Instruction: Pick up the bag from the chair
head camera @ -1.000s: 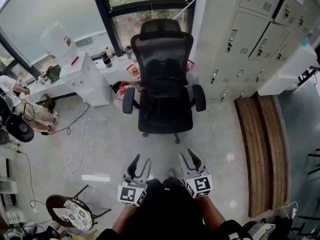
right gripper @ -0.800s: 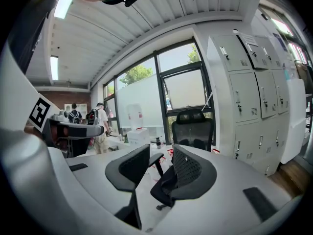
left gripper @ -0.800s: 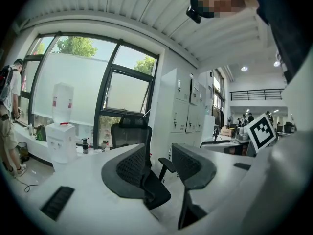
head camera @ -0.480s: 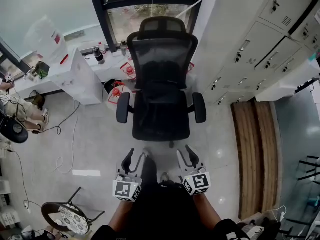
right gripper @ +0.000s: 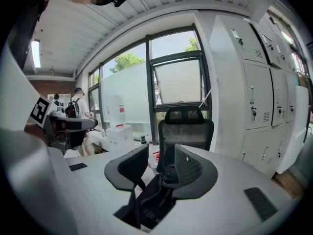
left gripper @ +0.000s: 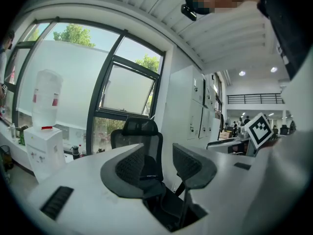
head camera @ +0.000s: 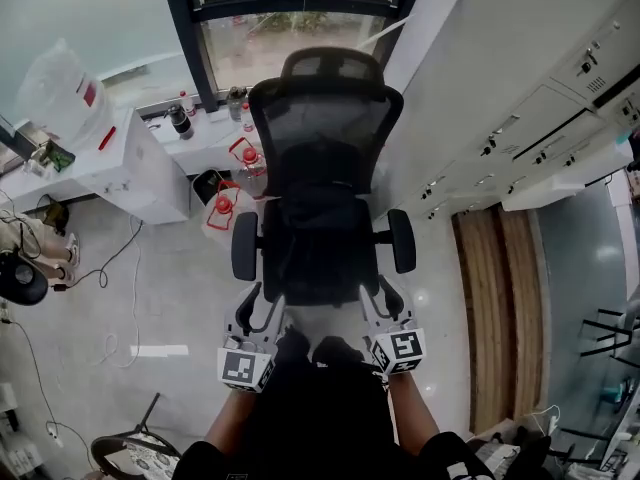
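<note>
One black mesh chair [head camera: 325, 138] at the far centre, before the window [head camera: 290, 48]; dark bag [head camera: 318, 206] on its seat, barely separable from the black upholstery. Near its front edge, left tool [head camera: 260, 308] and right tool [head camera: 378, 303], both half open, nothing between them.

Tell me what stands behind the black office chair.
Behind the office chair is a dark-framed window, with bottles on its white ledge and red-capped jugs lower down. The backrest hides whatever stands directly behind it.
</note>
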A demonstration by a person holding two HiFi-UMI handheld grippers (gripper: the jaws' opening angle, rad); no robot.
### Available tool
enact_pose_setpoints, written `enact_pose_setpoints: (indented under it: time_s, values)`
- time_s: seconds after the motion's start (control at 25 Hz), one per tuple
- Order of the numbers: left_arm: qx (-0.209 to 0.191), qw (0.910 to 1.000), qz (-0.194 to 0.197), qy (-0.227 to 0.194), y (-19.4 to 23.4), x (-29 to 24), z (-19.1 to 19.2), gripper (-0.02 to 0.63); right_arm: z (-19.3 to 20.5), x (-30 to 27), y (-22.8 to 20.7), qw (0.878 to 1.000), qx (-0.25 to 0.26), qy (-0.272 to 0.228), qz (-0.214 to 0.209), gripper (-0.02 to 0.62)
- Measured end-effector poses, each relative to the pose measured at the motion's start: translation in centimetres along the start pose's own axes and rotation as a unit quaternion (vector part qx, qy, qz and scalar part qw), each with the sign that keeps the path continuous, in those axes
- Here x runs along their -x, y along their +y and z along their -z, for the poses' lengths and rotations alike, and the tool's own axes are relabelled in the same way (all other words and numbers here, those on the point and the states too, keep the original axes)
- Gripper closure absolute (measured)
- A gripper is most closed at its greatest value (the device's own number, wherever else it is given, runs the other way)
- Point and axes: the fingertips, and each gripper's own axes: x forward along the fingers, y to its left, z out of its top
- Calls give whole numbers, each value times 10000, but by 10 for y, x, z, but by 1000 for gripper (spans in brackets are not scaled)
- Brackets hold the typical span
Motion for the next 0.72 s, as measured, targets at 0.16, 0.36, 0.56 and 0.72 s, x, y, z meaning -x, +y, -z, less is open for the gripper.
enact_pose_setpoints:
  time_s: [0.16, 0.36, 0.56, 0.72]
  values:
    - [37, 9999, 134, 101, 11, -18, -1, 442, 0, -23, -11, 9997, -92, 200, 65, 453]
    - [-101, 9993, 185, 297, 20, -52, 5, 442, 0, -53, -29, 9991, -85, 385, 121, 448]
    - [-142, 9986, 192, 480, 26, -85, 17, 430, 10, -89, -47, 9987, -204, 465, 35, 445]
    - [-44, 9977, 80, 669, 37, -114, 26, 430, 13, -122, -63, 9975, -257, 650, -143, 443]
